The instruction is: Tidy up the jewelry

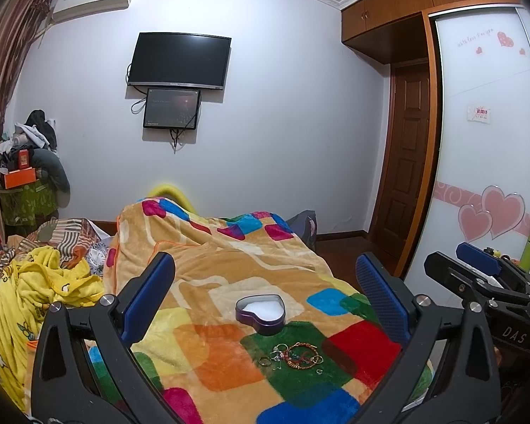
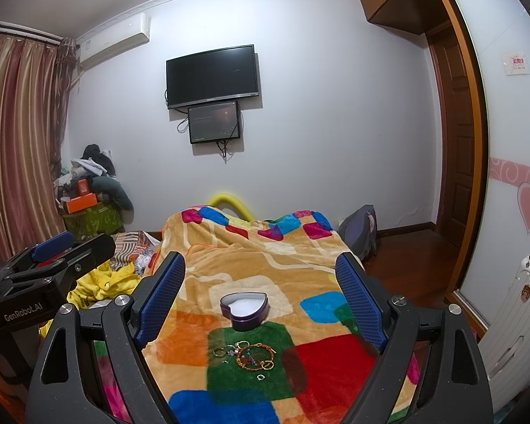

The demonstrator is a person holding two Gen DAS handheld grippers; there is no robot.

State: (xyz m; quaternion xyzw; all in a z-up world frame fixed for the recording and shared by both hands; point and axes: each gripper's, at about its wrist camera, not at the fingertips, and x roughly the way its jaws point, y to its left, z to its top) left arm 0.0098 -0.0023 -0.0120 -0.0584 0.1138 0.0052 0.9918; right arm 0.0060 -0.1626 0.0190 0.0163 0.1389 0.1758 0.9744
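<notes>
A purple heart-shaped box (image 1: pixel 260 313) with a white lining stands open on the colourful blanket (image 1: pixel 229 265); it also shows in the right wrist view (image 2: pixel 244 310). In front of it lies a pile of jewelry (image 1: pixel 298 353), with a red beaded bracelet, rings and small silver pieces, also in the right wrist view (image 2: pixel 251 355). My left gripper (image 1: pixel 265 282) is open and empty, held above and behind the pile. My right gripper (image 2: pixel 261 279) is open and empty, likewise above the box and jewelry. Each gripper shows at the edge of the other's view.
The blanket covers a bed (image 2: pixel 265 247). Yellow clothes (image 1: pixel 35 282) lie on the left. A heap of clothes and boxes (image 1: pixel 24 162) stands in the far left corner. A wardrobe with heart stickers (image 1: pixel 487 176) and a white suitcase (image 2: pixel 512 318) are on the right.
</notes>
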